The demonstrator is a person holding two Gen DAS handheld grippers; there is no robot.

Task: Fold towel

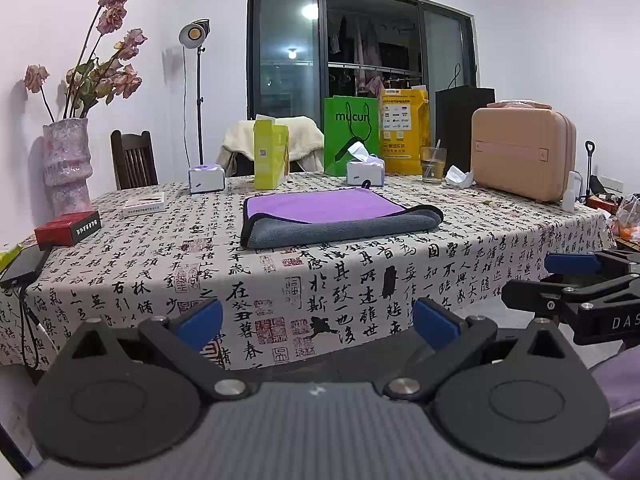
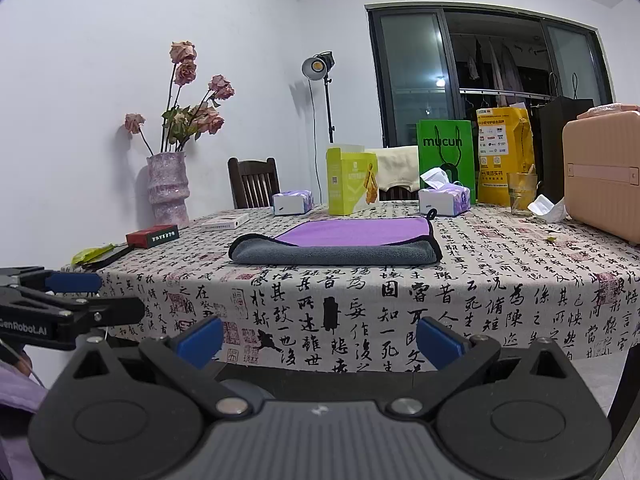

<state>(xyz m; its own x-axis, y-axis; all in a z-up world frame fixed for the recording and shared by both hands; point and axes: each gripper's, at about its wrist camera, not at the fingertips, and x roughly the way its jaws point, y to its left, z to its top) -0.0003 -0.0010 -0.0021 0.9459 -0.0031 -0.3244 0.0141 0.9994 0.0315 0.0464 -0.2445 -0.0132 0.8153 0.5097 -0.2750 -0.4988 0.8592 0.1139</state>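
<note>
- Left wrist view: the purple-and-grey microfibre towel with black edging (image 1: pixel 340 216) lies on the calligraphy-printed tablecloth (image 1: pixel 400 280), near the table's front edge, with its near portion turned over so the grey side shows.
- The left gripper (image 1: pixel 318 320) is held off the table, below its front edge, its 2 blue-padded fingers spread wide and holding nothing.
- Right wrist view: the right gripper (image 2: pixel 318 338) likewise sits short of the table, fingers wide apart and empty; the towel (image 2: pixel 336 246) is well apart from both.
- Risk, as I judge it: pinching the tablecloth together with the towel would drag the cloth and tip the glass tumbler (image 2: pixel 522 192) or the yellow-green carton (image 2: pixel 352 184).
- Gripping only 1 layer of the turned-over part could undo that fold.
- Uneven lifting by the 2 grippers would skew the edges.
</note>
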